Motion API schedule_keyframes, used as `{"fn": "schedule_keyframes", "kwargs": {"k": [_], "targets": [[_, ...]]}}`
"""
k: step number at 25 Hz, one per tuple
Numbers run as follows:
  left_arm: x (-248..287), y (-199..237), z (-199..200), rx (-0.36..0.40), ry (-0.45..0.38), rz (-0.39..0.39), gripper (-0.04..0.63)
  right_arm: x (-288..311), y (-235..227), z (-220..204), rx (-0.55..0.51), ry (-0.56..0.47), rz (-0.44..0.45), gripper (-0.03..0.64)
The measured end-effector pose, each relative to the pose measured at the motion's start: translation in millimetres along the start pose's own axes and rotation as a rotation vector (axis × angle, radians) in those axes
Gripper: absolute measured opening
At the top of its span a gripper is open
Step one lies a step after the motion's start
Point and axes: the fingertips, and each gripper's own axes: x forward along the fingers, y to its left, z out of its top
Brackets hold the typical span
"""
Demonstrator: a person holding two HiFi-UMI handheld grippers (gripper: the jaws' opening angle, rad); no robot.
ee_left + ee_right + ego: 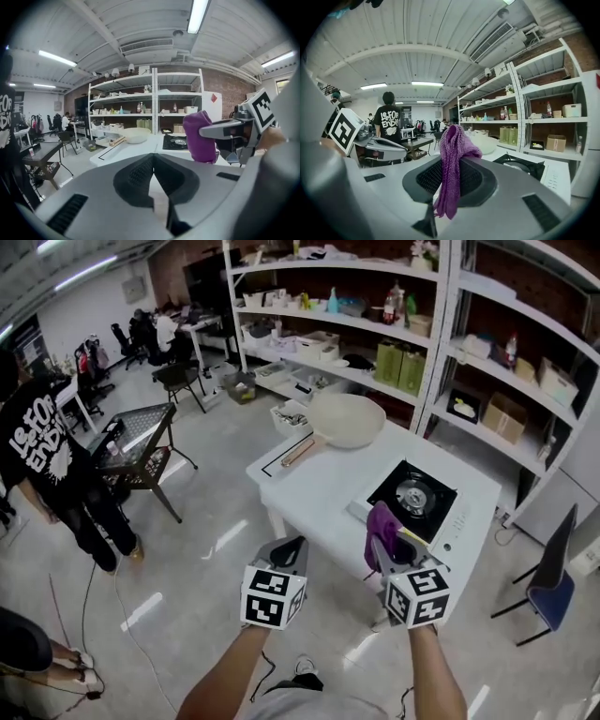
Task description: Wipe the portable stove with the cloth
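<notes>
A black portable stove (413, 497) with a white control strip sits on the white table (323, 479), toward its right end. My right gripper (383, 542) is shut on a purple knitted cloth (380, 529), held up just short of the stove's near edge. In the right gripper view the cloth (452, 164) hangs folded between the jaws, with the stove (520, 166) beyond. My left gripper (285, 551) is shut and holds nothing, at the table's near edge. The left gripper view shows the cloth (200, 137) and stove (177, 141) to its right.
A cream frying pan (342, 420) with a wooden handle rests on the table's far end. Shelving (394, 324) with boxes and bottles stands behind the table. A person in a black shirt (47, 451) stands at left beside a black folding rack (141, 442). A blue chair (555, 577) is at right.
</notes>
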Motion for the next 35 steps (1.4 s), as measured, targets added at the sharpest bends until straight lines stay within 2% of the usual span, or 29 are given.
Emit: {"fn": "schedule_keyframes", "kwargs": {"k": [5,17,24,35], "targets": [[27,21,4,0.015,0.001,-0.055,0.005,31,-5,2,0.018,0.012,-0.045,0.063],[71,25,13,0.04,-0.001,-0.166,0.006,53,-29,3,0.043,0.012,-0.138,0.063],[114,21,21,0.082,0.011,-0.216,0.006,70,-67,3,0.067,0.007,-0.183,0.063],[219,-2,53,0.13,0.029,-0.329,0.005,102,-155,21,0.108,-0.015,-0.26,0.063]]}}
